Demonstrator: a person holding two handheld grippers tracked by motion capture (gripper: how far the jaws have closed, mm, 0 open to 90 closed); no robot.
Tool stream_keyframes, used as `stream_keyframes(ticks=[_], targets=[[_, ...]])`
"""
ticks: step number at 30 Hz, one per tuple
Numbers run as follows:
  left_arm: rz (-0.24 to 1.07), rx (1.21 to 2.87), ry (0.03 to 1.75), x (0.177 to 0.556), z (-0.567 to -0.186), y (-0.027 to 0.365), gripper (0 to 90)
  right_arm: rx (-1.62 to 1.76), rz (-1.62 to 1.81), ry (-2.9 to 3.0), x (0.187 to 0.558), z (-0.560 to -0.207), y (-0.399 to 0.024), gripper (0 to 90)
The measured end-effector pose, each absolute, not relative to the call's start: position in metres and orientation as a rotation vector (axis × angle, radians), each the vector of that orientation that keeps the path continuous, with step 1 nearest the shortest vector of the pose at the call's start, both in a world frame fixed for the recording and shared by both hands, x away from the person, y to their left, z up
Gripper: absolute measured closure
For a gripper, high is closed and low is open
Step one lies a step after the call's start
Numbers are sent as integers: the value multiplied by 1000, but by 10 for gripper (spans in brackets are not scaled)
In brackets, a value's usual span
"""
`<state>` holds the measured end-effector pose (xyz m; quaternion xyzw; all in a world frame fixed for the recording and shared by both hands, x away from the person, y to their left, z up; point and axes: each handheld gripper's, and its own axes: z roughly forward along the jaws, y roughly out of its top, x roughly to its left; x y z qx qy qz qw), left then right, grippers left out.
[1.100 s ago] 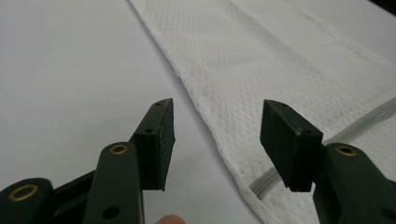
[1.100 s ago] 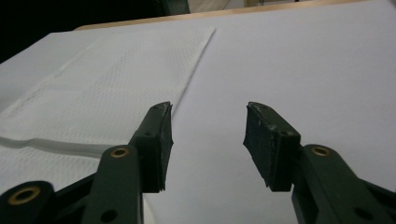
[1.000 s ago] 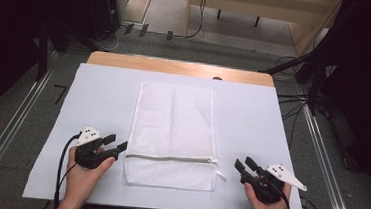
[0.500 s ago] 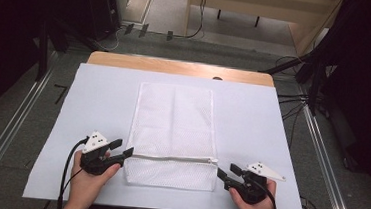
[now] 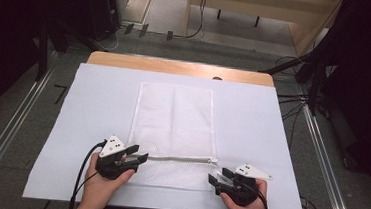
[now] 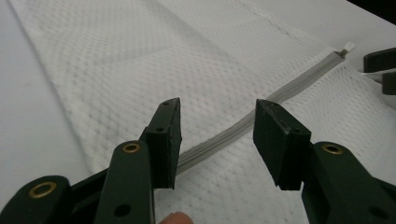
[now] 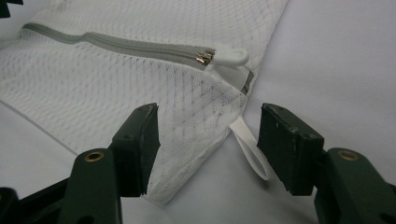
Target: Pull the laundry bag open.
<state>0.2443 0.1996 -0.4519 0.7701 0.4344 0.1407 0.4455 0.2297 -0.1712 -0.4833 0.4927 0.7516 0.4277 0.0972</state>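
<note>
A white mesh bag (image 5: 174, 128) lies flat on the white sheet, its grey zipper (image 5: 179, 159) running across near the front end. My left gripper (image 5: 138, 156) is at the bag's front left corner. In the left gripper view the left gripper (image 6: 217, 121) is open; its jaws have just been closing, and the zipper (image 6: 289, 88) lies on the mesh below the gap, untouched. My right gripper (image 5: 215, 179) is at the front right corner. The right gripper (image 7: 208, 126) is open and has just been opening, astride the bag's corner and a white loop (image 7: 250, 144), below the zipper pull (image 7: 229, 57).
The white sheet (image 5: 271, 141) covers a wooden table (image 5: 176, 66) whose far edge shows bare. Metal rails (image 5: 320, 145) run along both sides on the floor, with cables (image 5: 294, 100) at the right. The right gripper's jaws (image 6: 380, 70) show at the right edge of the left gripper view.
Both hands have moved inward to the bag's front corners, the left one to the right and the right one to the left. The right jaws stand wider than before.
</note>
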Motion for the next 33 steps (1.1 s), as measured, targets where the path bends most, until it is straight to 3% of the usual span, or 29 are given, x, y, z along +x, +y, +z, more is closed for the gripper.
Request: stream_keyframes(ticks=[13,15,16,18,24,33], targets=[[296,1948,1002,245,-453,169,549,1429,1197,2190,242,-486,-152,403],[294,1955,996,244,-453,165,550,1435,1133,2180,241,-485,-146,443],[285,1960,988,244,-454,162,550,1432,1060,2136,238,-485,-140,523],[281,1970,979,244,-454,159,550,1415,1018,2116,236,-485,-137,556],[252,1995,942,245,-455,144,559,1498,1064,2079,239,-484,-144,882],[183,2004,891,253,-451,111,597,1383,1234,2052,231,-471,-146,900]])
